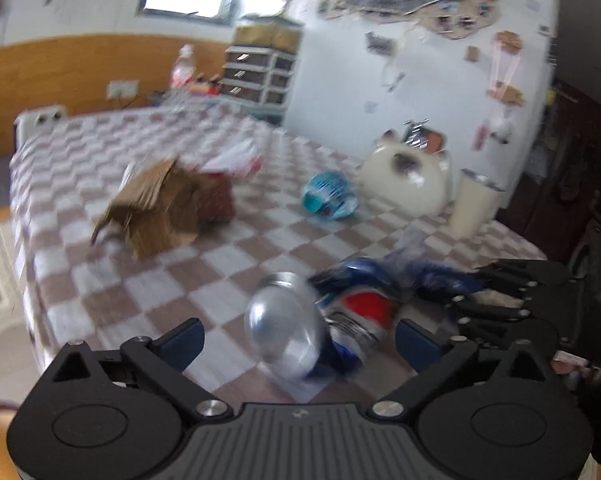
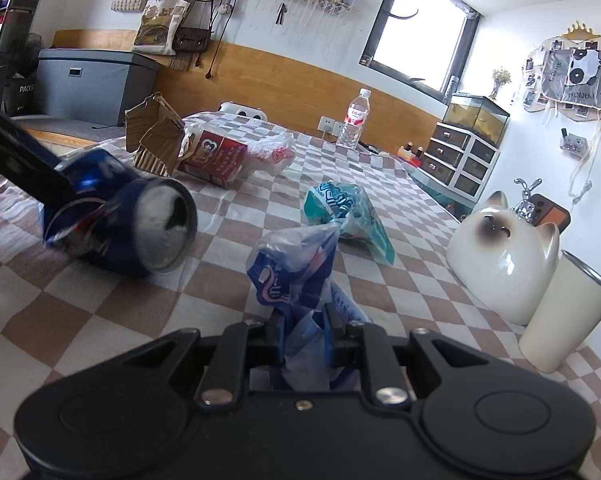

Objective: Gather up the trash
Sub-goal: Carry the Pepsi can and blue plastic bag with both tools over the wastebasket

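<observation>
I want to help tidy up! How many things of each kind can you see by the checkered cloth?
Cans: 1, the crushed blue can
Bags and wrappers: 3, the blue bag, teal wrapper, white bag
Cardboard: 1
Red carton: 1
Water bottle: 1
Cup: 1
Cat figurine: 1
Total: 9

A big table point(image 2: 228, 240) wears a cloth of brown and white squares. On it lie a torn brown cardboard box point(image 2: 154, 136), a red carton point(image 2: 216, 156), a white plastic bag point(image 2: 272, 152) and a teal wrapper point(image 2: 348, 216). A water bottle point(image 2: 354, 120), a white cat jar point(image 2: 504, 256) and a cream cup point(image 2: 564, 312) stand there too.
</observation>
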A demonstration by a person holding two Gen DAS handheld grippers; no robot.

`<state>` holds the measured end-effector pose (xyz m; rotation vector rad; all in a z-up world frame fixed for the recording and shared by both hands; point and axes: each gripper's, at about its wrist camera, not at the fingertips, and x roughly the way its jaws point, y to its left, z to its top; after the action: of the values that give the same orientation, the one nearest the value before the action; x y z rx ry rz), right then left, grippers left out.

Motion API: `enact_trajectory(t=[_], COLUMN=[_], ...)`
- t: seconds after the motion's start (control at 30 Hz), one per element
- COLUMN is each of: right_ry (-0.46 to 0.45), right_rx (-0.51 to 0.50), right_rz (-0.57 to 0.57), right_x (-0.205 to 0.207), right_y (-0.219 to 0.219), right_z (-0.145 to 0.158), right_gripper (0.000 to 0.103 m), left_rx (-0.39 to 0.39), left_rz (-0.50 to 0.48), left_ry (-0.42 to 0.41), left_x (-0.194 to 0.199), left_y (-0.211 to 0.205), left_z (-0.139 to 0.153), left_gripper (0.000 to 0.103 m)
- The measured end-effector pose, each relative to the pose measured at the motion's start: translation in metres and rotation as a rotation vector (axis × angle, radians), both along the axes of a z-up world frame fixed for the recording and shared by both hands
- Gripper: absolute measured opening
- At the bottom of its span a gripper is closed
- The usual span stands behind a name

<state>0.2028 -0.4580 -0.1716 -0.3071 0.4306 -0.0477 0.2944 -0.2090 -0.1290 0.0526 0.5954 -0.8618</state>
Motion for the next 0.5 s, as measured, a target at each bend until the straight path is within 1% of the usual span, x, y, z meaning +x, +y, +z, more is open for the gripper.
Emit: enact_trajectory(t=[0.1,0.17,0.23,0.3,0.33,0.43,0.5], right_ry=[0.0,0.0,0.0,0.001,0.001,0.001,0.001], right_rx=[-0.006,-0.012,-0.006,-0.001,-0.002,-0.002,-0.004], right_rz=[0.0,0.0,-0.001,-0.001,0.0,-0.001,-0.001], right_x=[0.0,0.0,0.0,0.0,0.0,0.0,0.0], right_y=[0.0,0.001,0.0,-0.001,-0.001,-0.001,-0.001], right_z=[0.0,0.0,0.0,0.0,0.0,0.0,0.0], right_gripper=[0.019,0.019,0.019,0.019,0.019,0.019,0.019], left_rx=[-0.008,0.006,0.036,0.041,0.032,-0.022,-0.042], left_rz=[-0.078,-0.112,-0.078,-0.025,-0.001,0.058,0.118], left_ry=[-0.035,-0.024,0.011,0.046,0.075,0.197,0.269], left_x=[0.006,0.016,0.022,0.023,0.022,0.025,0.027], left_y=[-0.005,-0.01,-0.018,-0.024,-0.026,-0.035,-0.042], left_z=[0.011,0.015,0.017,0.019,0.019,0.025,0.029], left_gripper=[0.103,0.103,0.103,0.103,0.103,0.103,0.103])
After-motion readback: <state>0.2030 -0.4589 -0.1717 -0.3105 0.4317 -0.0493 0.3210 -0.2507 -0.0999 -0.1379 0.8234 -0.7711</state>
